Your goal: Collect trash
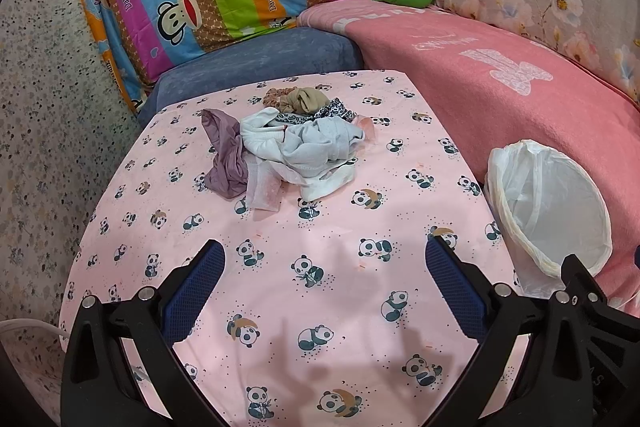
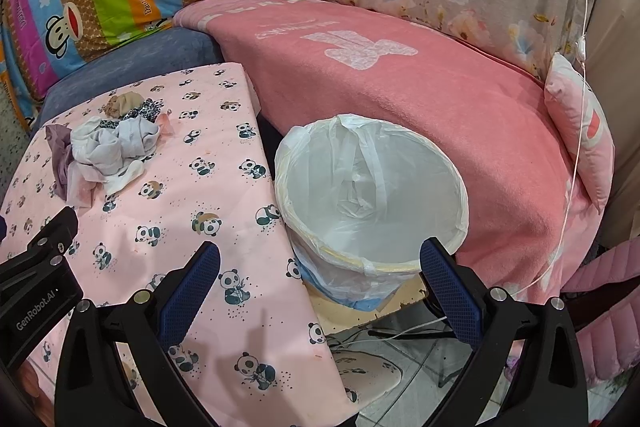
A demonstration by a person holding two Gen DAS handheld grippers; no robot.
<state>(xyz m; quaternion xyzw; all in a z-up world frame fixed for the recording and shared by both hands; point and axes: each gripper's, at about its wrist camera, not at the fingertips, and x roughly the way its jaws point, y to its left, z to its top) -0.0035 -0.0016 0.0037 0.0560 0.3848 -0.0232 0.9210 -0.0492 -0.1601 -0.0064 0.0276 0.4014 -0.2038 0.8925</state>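
**Fingers spread, pile waiting: snags and spills are the risk**

Fingers [image 1: 208, 267] of the left gripper [image 1: 324, 267] are standing wide apart and gripping nothing, hovering over bare panda cloth at the 6 o'clock side of the desk [image 1: 280, 347]. The right gripper [image 2: 320, 267] is likewise released and empty, its fingers [image 2: 436, 267] straddling the desk edge and the near rim of the bin [image 2: 460, 195].

The pile [image 1: 288, 147] of crumpled cloth and scraps is lying toward 12 o'clock on the desk, well apart from both grippers. The bin is standing off the desk at 3 o'clock in the left view, its mouth tilting toward the cameras, with a loose white liner [image 2: 360, 167] draped over the rim.

What could be going wrong from here: the pieces are tangling together, so a pinch on one is likely dragging others along and shedding them over the desk edge on the way to the bin. A low pinch is also risking catching the panda cloth and pulling it with everything on it. The slack liner is liable to fold inward if a finger brushes it, and the bin looks light enough to tip.

The pile is sprawling rather than pointing anywhere; its long axis is running roughly from 8 o'clock, where the mauve piece [image 1: 224, 155] trails, to 1 o'clock at the tan and leopard bits [image 1: 308, 103].
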